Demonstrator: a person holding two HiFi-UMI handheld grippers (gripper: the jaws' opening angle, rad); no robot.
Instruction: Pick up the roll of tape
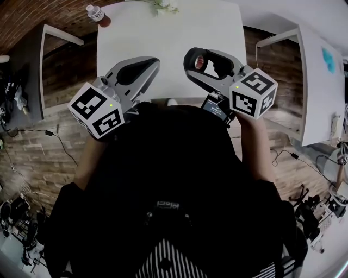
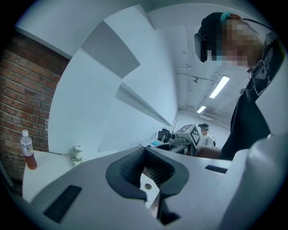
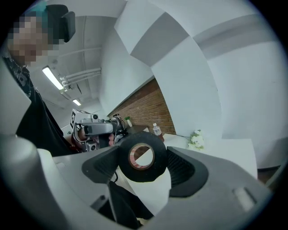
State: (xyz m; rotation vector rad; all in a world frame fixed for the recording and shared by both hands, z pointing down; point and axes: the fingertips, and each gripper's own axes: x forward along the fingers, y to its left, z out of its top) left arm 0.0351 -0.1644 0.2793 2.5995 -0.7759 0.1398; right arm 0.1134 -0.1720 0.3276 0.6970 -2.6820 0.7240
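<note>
Risk first: right gripper (image 3: 144,168) has the roll of tape (image 3: 141,176) pinched across its round black rim only, jaws standing wide because the roll is wide. The rim is smooth and curved, so any slackening of the squeeze, or a quick wrist swing, could let it spin or pop out of the pads. From the head view the roll hangs in the air about over the near edge of the desk (image 1: 174,32), close to the person's body. A drop there could miss the desktop and roll away across the floor. Roll axis points roughly along the jaws and its hole faces the camera, so nothing hooks through it: friction alone holds it. The left gripper (image 1: 152,64) is near the right one; a careless sideways move could knock the roll loose.

Pose: both grippers are up in front of the chest, side by side, marker cubes toward the person, noses pointing out over the desk and tipped slightly below level. Left jaws are closed together with nothing between them; only the desk shows through the hollow between the pads.

Pick looks done, roll off the surface. Bottle (image 1: 98,14) at the far left corner, flowers (image 1: 165,6) at the far edge, both well apart from the grippers
</note>
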